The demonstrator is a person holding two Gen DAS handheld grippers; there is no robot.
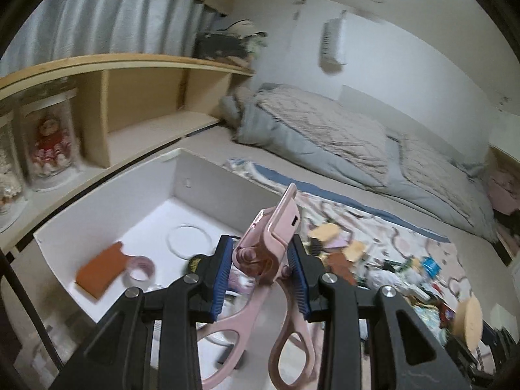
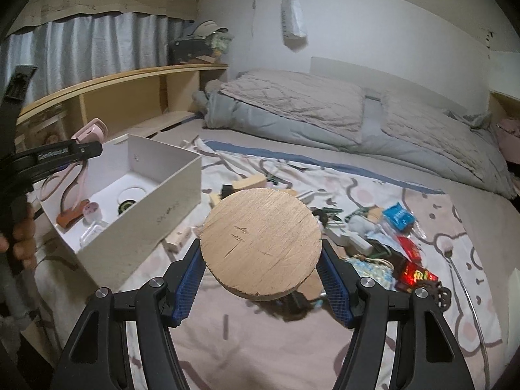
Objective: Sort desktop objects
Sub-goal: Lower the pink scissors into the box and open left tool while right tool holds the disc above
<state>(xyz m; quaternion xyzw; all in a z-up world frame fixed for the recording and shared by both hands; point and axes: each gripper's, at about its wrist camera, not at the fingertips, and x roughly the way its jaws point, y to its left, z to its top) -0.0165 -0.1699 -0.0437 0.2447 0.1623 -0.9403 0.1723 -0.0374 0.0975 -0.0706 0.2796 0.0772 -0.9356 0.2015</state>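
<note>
Holding left claw (image 1: 260,269): we clench pink scissors (image 1: 269,243) at the stiff pivot, lower centre.
Right claw (image 2: 261,269): we grasp the light, rigid wooden disc (image 2: 260,243) edgewise.

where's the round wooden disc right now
The round wooden disc is gripped in the right hand-held gripper, held above the patterned sheet, just right of the white box.

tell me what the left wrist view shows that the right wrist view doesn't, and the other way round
Only the left wrist view shows the doll in its clear case on the shelf. Only the right wrist view shows the right gripper closed on the wooden disc and the red packet. Both show the white box, and the pink scissors clamped in the left gripper.
</note>
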